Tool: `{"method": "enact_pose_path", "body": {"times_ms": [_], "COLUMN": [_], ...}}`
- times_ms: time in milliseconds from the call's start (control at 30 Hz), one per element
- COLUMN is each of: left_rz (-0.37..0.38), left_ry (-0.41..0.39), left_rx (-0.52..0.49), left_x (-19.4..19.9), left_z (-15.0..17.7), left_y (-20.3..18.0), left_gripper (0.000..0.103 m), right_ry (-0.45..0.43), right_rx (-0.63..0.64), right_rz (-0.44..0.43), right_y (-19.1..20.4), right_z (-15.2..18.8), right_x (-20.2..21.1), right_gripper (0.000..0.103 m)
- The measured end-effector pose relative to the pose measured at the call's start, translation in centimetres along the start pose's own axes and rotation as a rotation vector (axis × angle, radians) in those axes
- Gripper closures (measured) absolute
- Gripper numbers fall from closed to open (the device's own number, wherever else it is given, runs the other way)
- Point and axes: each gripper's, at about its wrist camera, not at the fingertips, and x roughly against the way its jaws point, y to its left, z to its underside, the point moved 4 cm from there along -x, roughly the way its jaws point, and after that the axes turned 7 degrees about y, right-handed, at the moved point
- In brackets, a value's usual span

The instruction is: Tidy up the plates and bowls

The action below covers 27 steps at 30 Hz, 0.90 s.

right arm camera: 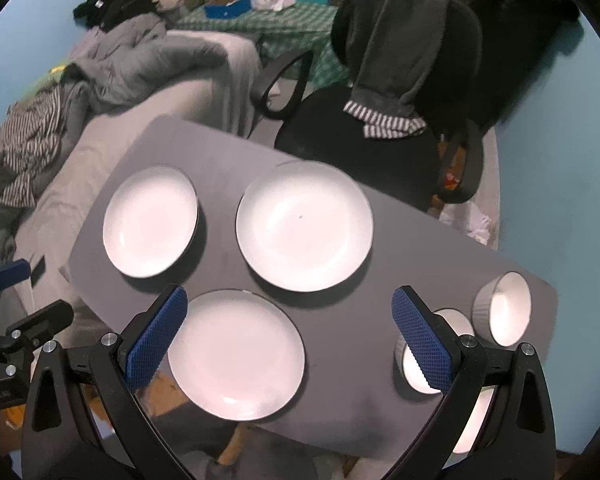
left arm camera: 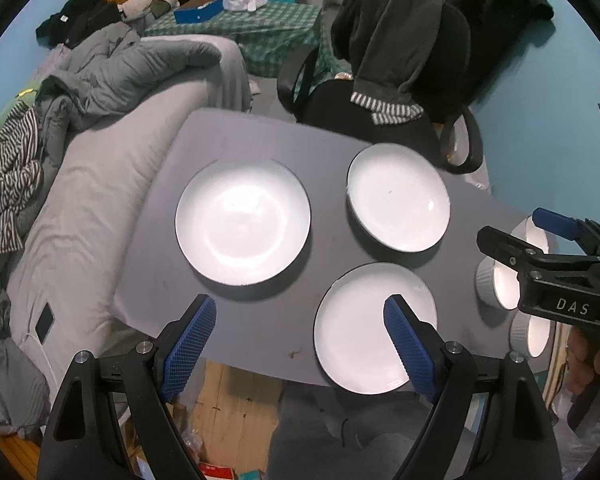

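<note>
Three white plates with dark rims lie on the grey table (left arm camera: 260, 136): a left plate (left arm camera: 242, 220), a far right plate (left arm camera: 398, 198) and a near plate (left arm camera: 374, 328). My left gripper (left arm camera: 300, 312) hovers open above the table's near edge, its right finger over the near plate. White ribbed bowls (left arm camera: 500, 280) stand at the table's right end, partly hidden by my right gripper (left arm camera: 518, 232). In the right wrist view my right gripper (right arm camera: 290, 300) is open and holds nothing, above the near plate (right arm camera: 236, 354). One bowl (right arm camera: 504, 308) shows fully; another bowl (right arm camera: 416, 364) is half hidden behind the right finger.
A black office chair (left arm camera: 380, 112) draped with dark clothes stands behind the table. A grey-covered bed (left arm camera: 100, 200) with piled clothes and a phone (left arm camera: 44, 322) runs along the left. A blue wall (right arm camera: 560, 180) is at the right. Wooden floor and clutter lie below the near edge.
</note>
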Motion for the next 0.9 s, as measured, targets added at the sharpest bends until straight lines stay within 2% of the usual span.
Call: {"method": "enact_pose_path", "body": {"times_ms": [333, 533, 900], "left_rz": [-0.034, -0.010, -0.014], "left_ry": [0.034, 0.080, 0.137], "left_rx": [-0.016, -0.022, -0.061], "left_x": [-4.4, -7.4, -11.7], "left_z": [1.1, 1.4, 2.5], "left_y": [0.6, 0.4, -0.3], "left_gripper": [0.016, 0.016, 0.016], "right_ry": [0.062, 0.097, 0.150], "right_rx": [0.036, 0.056, 0.106], "right_rz": [-0.028, -0.027, -0.022], "right_y": [0.4, 0.1, -0.3], "right_z": [1.5, 2.7, 5.6], "right_x": [-4.9, -7.6, -12.0], "right_gripper": [0.002, 0.002, 0.002]}}
